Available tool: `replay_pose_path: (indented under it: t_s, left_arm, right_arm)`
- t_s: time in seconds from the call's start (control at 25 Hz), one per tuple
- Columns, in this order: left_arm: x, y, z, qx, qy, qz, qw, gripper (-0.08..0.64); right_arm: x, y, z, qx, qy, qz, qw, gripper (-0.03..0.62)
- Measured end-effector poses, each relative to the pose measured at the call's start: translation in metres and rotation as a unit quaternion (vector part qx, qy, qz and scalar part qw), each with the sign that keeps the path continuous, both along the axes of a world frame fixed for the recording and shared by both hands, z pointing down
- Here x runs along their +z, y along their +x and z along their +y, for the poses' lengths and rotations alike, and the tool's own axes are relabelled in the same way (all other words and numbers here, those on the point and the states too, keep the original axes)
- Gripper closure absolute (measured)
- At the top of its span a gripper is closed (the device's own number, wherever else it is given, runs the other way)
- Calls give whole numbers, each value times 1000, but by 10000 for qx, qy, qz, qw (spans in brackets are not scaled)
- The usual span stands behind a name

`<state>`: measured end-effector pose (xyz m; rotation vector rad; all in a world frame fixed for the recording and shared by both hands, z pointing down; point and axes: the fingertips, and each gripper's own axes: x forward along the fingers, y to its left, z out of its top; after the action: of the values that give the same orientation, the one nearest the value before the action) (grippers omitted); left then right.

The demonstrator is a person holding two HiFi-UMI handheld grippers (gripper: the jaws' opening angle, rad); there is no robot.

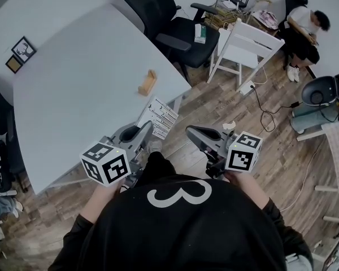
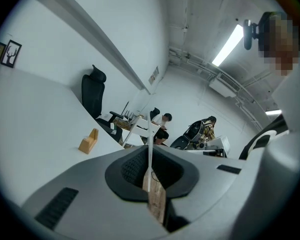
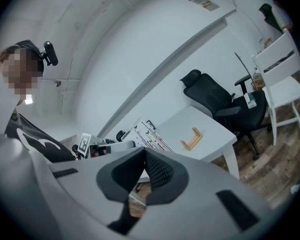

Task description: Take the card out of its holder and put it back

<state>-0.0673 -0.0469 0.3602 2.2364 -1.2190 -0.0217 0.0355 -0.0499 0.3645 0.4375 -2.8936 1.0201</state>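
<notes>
Card (image 1: 160, 117) first, since it sits nearest: it is clamped in the left gripper (image 1: 147, 127), whose jaws press on its lower edge. In the left gripper view the card (image 2: 150, 126) shows edge-on, a thin white line rising from between the dark pads of the left gripper (image 2: 149, 156). From the head view its printed face tilts up and away from the person, just off the near corner of the table (image 1: 73, 83).

Beside it, the right gripper (image 1: 193, 132) hangs over the wooden floor with its jaws together and nothing between them. The right gripper view confirms this: the pads of the right gripper (image 3: 144, 154) meet at the tip, and the card (image 3: 149, 136) shows beyond them, off to the left.

Further out, the holder (image 1: 147, 82) — a small wooden stand — sits alone on the table near its right edge, well apart from the card and ahead of it. Its slot looks empty in both gripper views (image 2: 89, 141) (image 3: 192, 138).

So, by my reading, the first half is done: the card is out and lifted clear. What is left is the return — carrying the card forward over the table, lining its lower edge up with the slot and seating it before letting go.

Beyond the table stands a black office chair (image 1: 175, 27).
</notes>
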Motion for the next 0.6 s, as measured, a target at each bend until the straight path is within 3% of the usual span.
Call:
replay_pose_path:
  t_s: [0.6]
  left_arm:
    - [0,-14,-17,-73,7,-55,10000,535]
  right_arm:
    - [2,-8,-13,32,-20,-44,10000,584]
